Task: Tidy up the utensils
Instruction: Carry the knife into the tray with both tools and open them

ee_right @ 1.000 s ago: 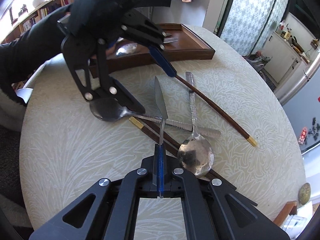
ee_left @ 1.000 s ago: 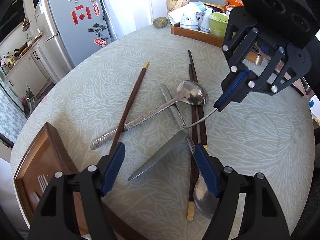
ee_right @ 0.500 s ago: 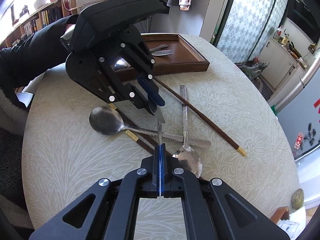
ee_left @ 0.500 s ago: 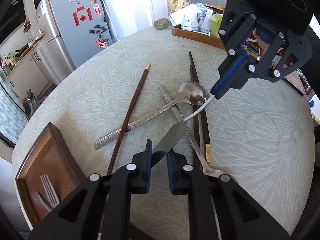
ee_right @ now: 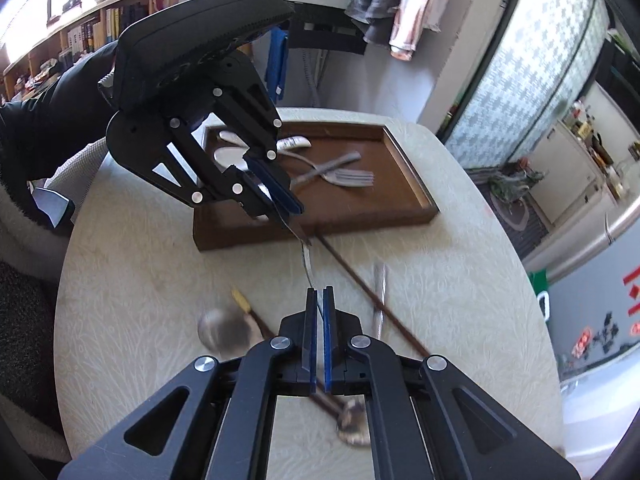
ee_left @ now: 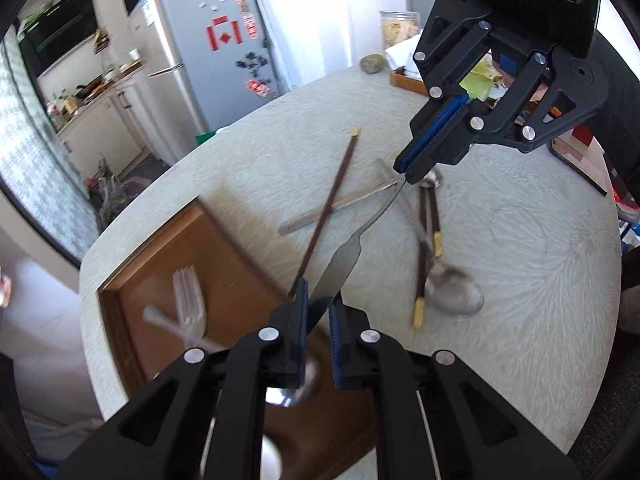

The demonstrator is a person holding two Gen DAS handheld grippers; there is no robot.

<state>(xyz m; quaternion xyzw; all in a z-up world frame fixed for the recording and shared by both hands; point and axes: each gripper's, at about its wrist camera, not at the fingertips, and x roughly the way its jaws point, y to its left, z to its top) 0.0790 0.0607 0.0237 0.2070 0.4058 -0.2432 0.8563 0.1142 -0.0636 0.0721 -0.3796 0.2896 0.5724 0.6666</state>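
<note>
A steel table knife [ee_left: 352,240] hangs in the air between both grippers. My left gripper [ee_left: 318,308] is shut on its blade end. My right gripper [ee_right: 318,300] is shut on its thin handle end [ee_right: 307,266]; it shows in the left wrist view [ee_left: 406,174]. The knife is above the near edge of the brown wooden tray [ee_right: 412,184], which holds forks [ee_right: 348,178] and spoons. On the table lie a single dark chopstick [ee_left: 332,200], a chopstick pair [ee_left: 426,240], a spoon [ee_left: 452,296] and a long-handled spoon [ee_left: 340,206].
The round table has a pale patterned cloth [ee_left: 520,260]. A second wooden tray with cups and jars [ee_left: 404,76] stands at the far edge beside a stone [ee_left: 373,64]. A fridge [ee_left: 208,60] stands beyond the table.
Both grippers have lifted the knife off the table and carried it toward the brown tray. The left gripper, open a second ago, has shut on the blade.
</note>
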